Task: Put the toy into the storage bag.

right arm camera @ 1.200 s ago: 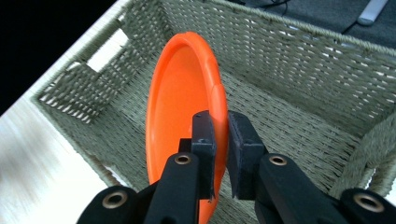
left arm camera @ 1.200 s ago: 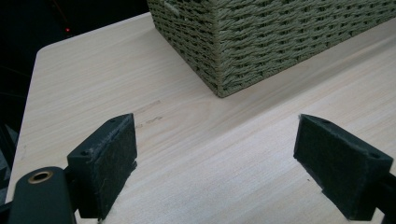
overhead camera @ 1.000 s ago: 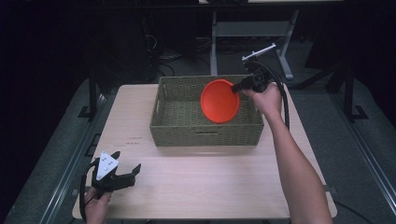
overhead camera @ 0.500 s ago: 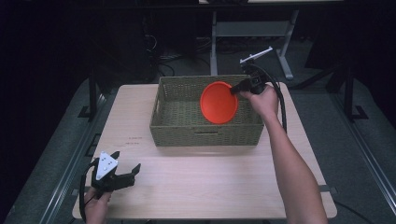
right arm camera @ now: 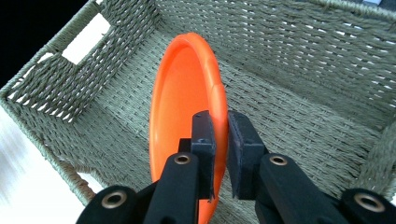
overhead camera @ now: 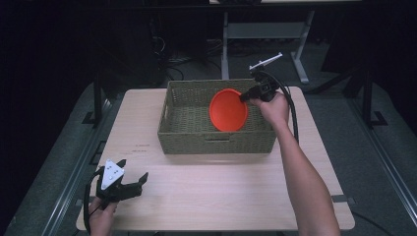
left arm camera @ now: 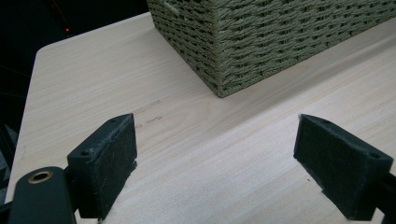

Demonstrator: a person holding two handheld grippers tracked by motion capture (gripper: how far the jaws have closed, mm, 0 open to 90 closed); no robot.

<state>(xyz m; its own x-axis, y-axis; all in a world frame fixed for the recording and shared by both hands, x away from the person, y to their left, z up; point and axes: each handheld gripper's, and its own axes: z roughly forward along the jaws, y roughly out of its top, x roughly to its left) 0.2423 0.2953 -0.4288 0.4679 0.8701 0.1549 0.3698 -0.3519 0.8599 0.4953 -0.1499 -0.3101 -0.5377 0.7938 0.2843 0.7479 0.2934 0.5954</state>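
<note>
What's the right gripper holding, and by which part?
The right gripper pinches the orange plate by its rim, edge-on over the wicker basket.

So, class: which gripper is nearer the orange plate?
Right. The right gripper is clamped on the orange plate rim inside the wicker basket; the left gripper rests open near the table's front-left corner.

Recording lab or test room, not a home. Pale wood-grain tabletop (overhead camera: 216, 191) stands alone on grey floor, dark surroundings on all sides. Black metal rails (overhead camera: 74, 177) run along the floor beside its left and right edges. Beyond the far edge: the grey metal legs of a desk frame (overhead camera: 260, 34) and loose cables (overhead camera: 162, 49) on the floor. Small tape marks sit at the tabletop's right edge (overhead camera: 344, 198). No household furnishing in sight.
</note>
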